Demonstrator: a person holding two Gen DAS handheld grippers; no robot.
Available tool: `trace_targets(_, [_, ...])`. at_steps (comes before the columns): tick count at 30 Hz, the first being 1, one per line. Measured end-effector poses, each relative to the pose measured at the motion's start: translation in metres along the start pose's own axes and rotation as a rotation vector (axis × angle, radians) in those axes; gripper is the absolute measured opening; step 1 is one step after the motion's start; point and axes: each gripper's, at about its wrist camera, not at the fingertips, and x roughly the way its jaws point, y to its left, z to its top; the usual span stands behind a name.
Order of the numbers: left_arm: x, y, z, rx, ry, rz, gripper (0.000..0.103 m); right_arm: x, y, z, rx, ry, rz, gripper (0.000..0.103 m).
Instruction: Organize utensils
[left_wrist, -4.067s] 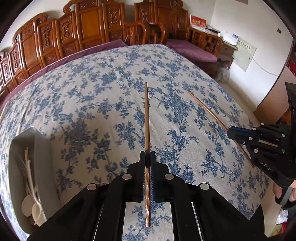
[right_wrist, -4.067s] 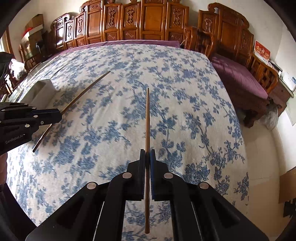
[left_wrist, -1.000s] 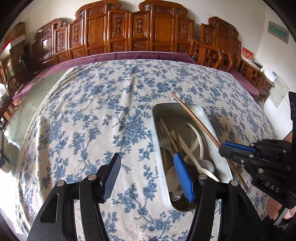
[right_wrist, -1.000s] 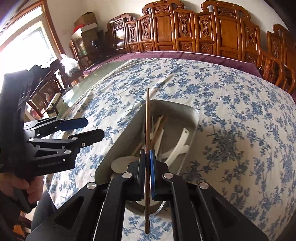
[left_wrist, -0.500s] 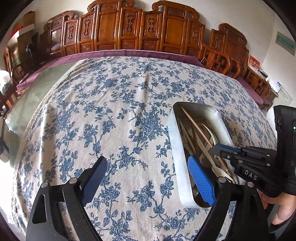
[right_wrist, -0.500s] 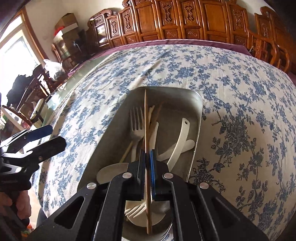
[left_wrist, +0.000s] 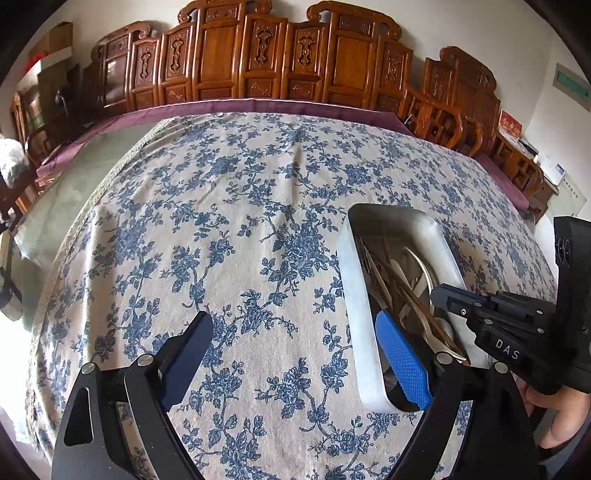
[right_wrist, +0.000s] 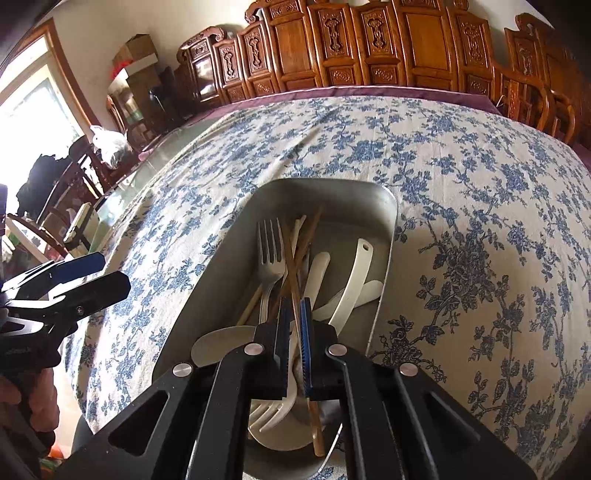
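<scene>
Your right gripper (right_wrist: 294, 314) is clamped on a chopstick (right_wrist: 289, 254) low over the metal tray (right_wrist: 388, 236), above the fork (right_wrist: 271, 254) and spoons. Lay it flat along the tray, then release. Your left gripper (left_wrist: 295, 354) stands wide, empty, just left of the tray.
</scene>
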Motion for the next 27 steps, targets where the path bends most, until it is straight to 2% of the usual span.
trace_targets(4, [-0.009, -0.007, 0.0, 0.006, -0.009, 0.002, 0.086, -0.018, -0.002, -0.001, -0.014, -0.031, 0.002, 0.007])
trace_targets(7, [-0.019, -0.017, 0.0, 0.014, -0.025, 0.007, 0.09, -0.04, -0.003, -0.004, -0.033, -0.063, -0.003, 0.007])
trace_targets(13, [-0.039, -0.042, 0.0, 0.039, -0.054, 0.011, 0.092, -0.088, -0.011, -0.021, -0.056, -0.131, -0.036, 0.024])
trace_targets(15, [-0.046, -0.053, -0.003, 0.043, -0.063, 0.012, 0.094, -0.106, -0.017, -0.029, -0.053, -0.151, -0.061, 0.035])
trace_targets(17, [-0.053, -0.064, -0.006, 0.051, -0.074, 0.014, 0.095, -0.121, -0.023, -0.037, -0.043, -0.171, -0.085, 0.056])
trace_targets(21, [-0.066, -0.088, -0.016, 0.072, -0.092, 0.006, 0.095, -0.154, -0.036, -0.053, -0.019, -0.208, -0.156, 0.075])
trace_targets(23, [-0.072, -0.1, -0.02, 0.075, -0.095, 0.0, 0.095, -0.169, -0.042, -0.06, -0.001, -0.227, -0.174, 0.089])
trace_targets(25, [-0.078, -0.11, -0.024, 0.077, -0.101, -0.002, 0.095, -0.186, -0.049, -0.067, 0.022, -0.253, -0.198, 0.097])
trace_targets(27, [-0.086, -0.121, -0.028, 0.083, -0.114, -0.005, 0.095, -0.203, -0.056, -0.074, 0.035, -0.276, -0.218, 0.1])
